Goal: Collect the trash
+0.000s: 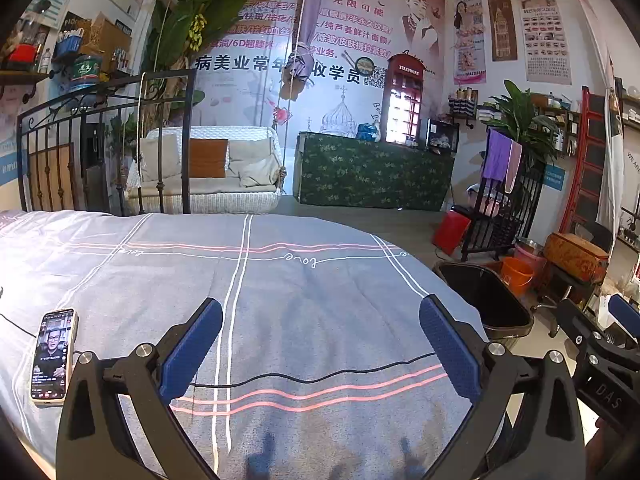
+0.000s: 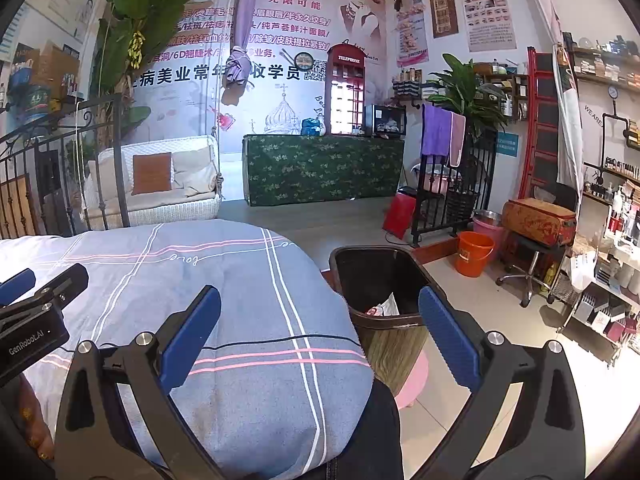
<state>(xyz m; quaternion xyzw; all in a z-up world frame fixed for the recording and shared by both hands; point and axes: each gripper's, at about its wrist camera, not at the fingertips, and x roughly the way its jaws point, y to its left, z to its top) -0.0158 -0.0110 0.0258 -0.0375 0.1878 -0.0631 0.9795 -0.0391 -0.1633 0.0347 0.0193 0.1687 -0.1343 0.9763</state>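
Both grippers hang over the bed with nothing between their blue pads. The left gripper point(image 1: 320, 344) is spread wide above the grey plaid bedspread point(image 1: 304, 280), and the right gripper point(image 2: 320, 340) is just as wide, straddling the bed's edge and the black trash bin point(image 2: 384, 276). The bin stands on the floor just beside the bed, at two o'clock in the left wrist view and at one o'clock in the right, probably so that whatever is picked off the bedding needs only a short carry. Some crumpled paper trash point(image 2: 384, 306) already lies inside it. No loose trash shows on the bedspread. What remains is a phone point(image 1: 54, 356) at nine o'clock with its screen lit, and a thin black cable point(image 1: 312, 378) running across the fabric, likely belongings rather than rubbish. The collecting looks near finished.
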